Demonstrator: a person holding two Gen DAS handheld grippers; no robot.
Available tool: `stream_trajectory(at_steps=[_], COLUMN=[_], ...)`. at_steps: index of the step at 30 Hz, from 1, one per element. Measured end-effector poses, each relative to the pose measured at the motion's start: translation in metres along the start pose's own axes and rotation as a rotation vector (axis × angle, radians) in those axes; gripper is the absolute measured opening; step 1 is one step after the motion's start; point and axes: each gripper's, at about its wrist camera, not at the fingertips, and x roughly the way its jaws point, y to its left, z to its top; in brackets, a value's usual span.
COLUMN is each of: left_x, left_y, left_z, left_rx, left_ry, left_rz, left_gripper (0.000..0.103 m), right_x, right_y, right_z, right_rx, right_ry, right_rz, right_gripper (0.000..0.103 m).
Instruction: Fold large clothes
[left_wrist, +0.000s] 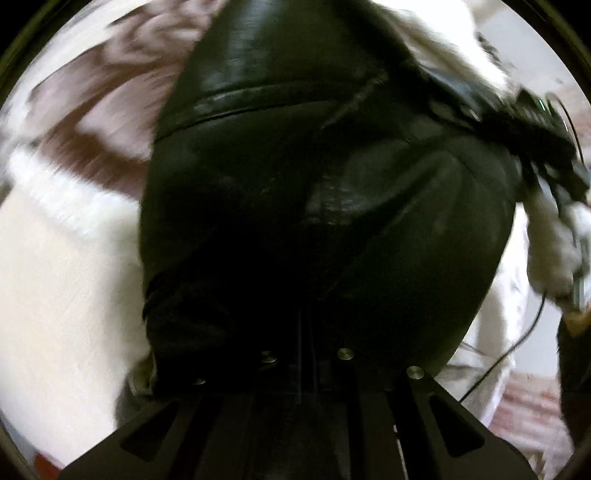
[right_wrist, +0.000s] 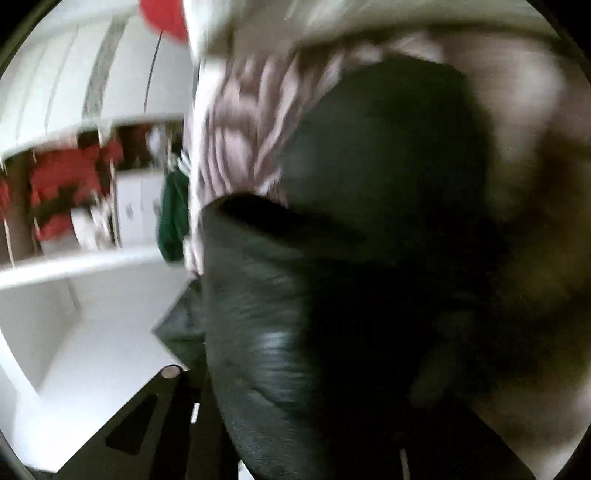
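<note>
Both grippers, left (left_wrist: 306, 365) and right (right_wrist: 295, 424), clamp the black jacket (left_wrist: 325, 206).

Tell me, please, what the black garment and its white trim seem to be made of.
The black garment looks like leather or imitation leather: its smooth surface has a dull sheen, a fine grain and stitched seams; which of the two cannot be told. The white trim looks like fur or fleece, probably synthetic: it is soft, fluffy and matte, though motion blur hides its fibres.
</note>
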Motion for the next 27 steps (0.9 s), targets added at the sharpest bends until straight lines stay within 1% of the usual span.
stream_trajectory(at_steps=[1, 2, 3, 4, 5, 6, 7, 8, 10, 11, 12, 13, 14, 15, 16, 18, 20, 21, 23, 24, 25, 26, 27], left_x=[0.001, 0.004, 0.009, 0.013, 0.021, 0.029, 0.035, 0.037, 0.040, 0.040, 0.040, 0.042, 0.046, 0.047, 0.042, 0.042, 0.042, 0.042, 0.043, 0.043, 0.046, 0.047, 0.058], left_y=[-0.007, -0.013, -0.021, -0.026, -0.036, -0.044, -0.049, -0.052, -0.055, -0.051, -0.048, -0.048, -0.050, -0.048, -0.041, -0.039, -0.041, -0.041, -0.045, -0.044, -0.052, -0.050, -0.063], left_z=[0.003, 0.005, 0.007, 0.007, 0.006, 0.003, 0.000, -0.002, -0.006, -0.007, -0.005, -0.006, -0.011, -0.010, -0.008, -0.009, -0.010, -0.011, -0.009, -0.009, -0.009, -0.008, -0.006], left_rx=[0.025, 0.044, 0.058, 0.064, 0.079, 0.096, 0.108, 0.113, 0.115, 0.106, 0.096, 0.085, 0.081, 0.078, 0.081, 0.094, 0.104, 0.104, 0.101, 0.096, 0.089, 0.072, 0.063], left_ry=[0.003, 0.013, 0.035, 0.049, 0.072, 0.086, 0.091, 0.089, 0.071, 0.069, 0.074, 0.079, 0.082, 0.084, 0.084, 0.079, 0.072, 0.068, 0.062, 0.057, 0.055, 0.057, 0.057], left_rz=[-0.032, -0.075, -0.123, -0.152, -0.177, -0.169, -0.156, -0.146, -0.126, -0.130, -0.140, -0.151, -0.157, -0.165, -0.169, -0.164, -0.151, -0.142, -0.133, -0.130, -0.130, -0.130, -0.131], left_gripper=[0.005, 0.005, 0.005, 0.005, 0.005, 0.005, 0.005, 0.005, 0.005, 0.005, 0.005, 0.005, 0.005, 0.005, 0.005, 0.005, 0.005, 0.005, 0.005, 0.005, 0.005, 0.005, 0.005], right_x=[-0.027, -0.043, -0.071, -0.098, -0.113, -0.132, -0.144, -0.147, -0.149, -0.147, -0.145, -0.139, -0.132, -0.126, -0.116, -0.109, -0.103, -0.100, -0.097, -0.095, -0.095, -0.095, -0.096], right_y=[-0.008, -0.014, -0.027, -0.042, -0.049, -0.064, -0.082, -0.093, -0.127, -0.136, -0.143, -0.149, -0.151, -0.151, -0.149, -0.147, -0.146, -0.147, -0.147, -0.147, -0.147, -0.144, -0.136], right_z=[-0.015, -0.027, -0.046, -0.067, -0.080, -0.101, -0.119, -0.127, -0.144, -0.147, -0.148, -0.148, -0.146, -0.145, -0.143, -0.144, -0.146, -0.146, -0.144, -0.142, -0.141, -0.140, -0.139], right_rx=[0.035, 0.062, 0.123, 0.165, 0.173, 0.201, 0.240, 0.260, 0.313, 0.314, 0.315, 0.304, 0.288, 0.276, 0.252, 0.235, 0.243, 0.251, 0.248, 0.258, 0.274, 0.278, 0.273], right_ry=[-0.059, -0.094, -0.153, -0.205, -0.231, -0.271, -0.285, -0.282, -0.250, -0.243, -0.243, -0.226, -0.206, -0.188, -0.144, -0.109, -0.087, -0.085, -0.112, -0.138, -0.166, -0.180, -0.207], right_rz=[0.002, 0.005, 0.018, 0.018, -0.007, -0.043, -0.026, -0.009, 0.061, 0.092, 0.113, 0.146, 0.162, 0.162, 0.165, 0.174, 0.228, 0.232, 0.222, 0.202, 0.189, 0.152, 0.108], right_gripper=[0.015, 0.015, 0.015, 0.015, 0.015, 0.015, 0.015, 0.017, 0.026, 0.031, 0.042, 0.058, 0.065, 0.070, 0.070, 0.070, 0.076, 0.077, 0.077, 0.073, 0.053, 0.041, 0.030])
